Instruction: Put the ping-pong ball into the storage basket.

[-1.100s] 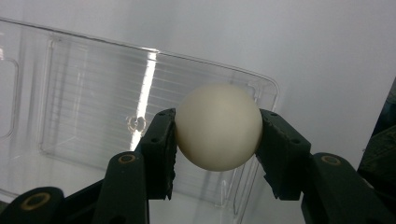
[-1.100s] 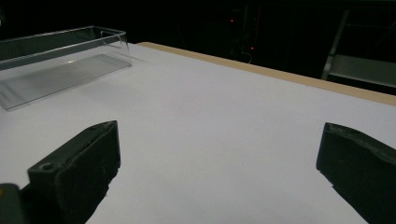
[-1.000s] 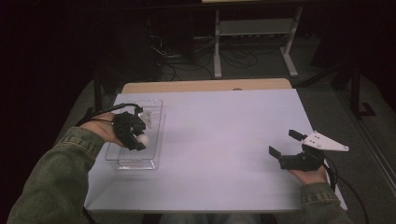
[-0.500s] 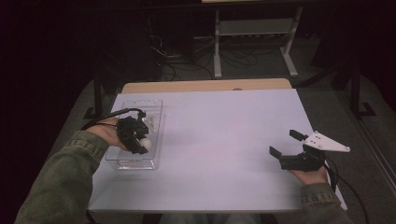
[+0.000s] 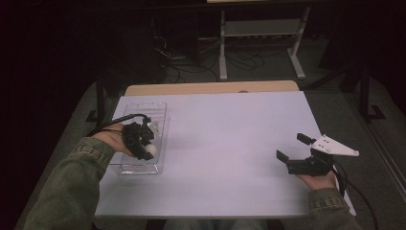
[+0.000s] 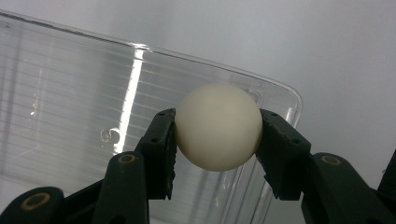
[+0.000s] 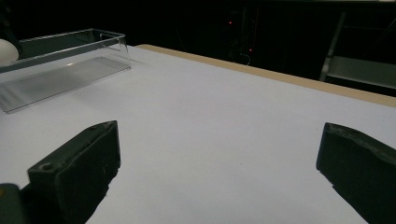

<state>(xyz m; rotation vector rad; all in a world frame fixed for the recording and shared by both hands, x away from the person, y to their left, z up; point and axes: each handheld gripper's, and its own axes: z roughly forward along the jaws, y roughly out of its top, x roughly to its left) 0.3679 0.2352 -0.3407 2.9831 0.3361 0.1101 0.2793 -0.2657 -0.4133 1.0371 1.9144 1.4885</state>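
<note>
White ball (image 6: 218, 126): clamped between the jaws of the left gripper (image 5: 145, 146), over the clear tray (image 5: 158, 115) by the table's (image 5: 230, 139) left edge. Right gripper (image 5: 293, 147): jaws wide apart, nothing held, near the right edge.

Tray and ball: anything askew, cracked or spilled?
Nothing stands out. The clear tray lies flat near the table's left edge, no cracks visible. The left claw grips the white ball squarely above it. The right claw hangs open, empty.
</note>
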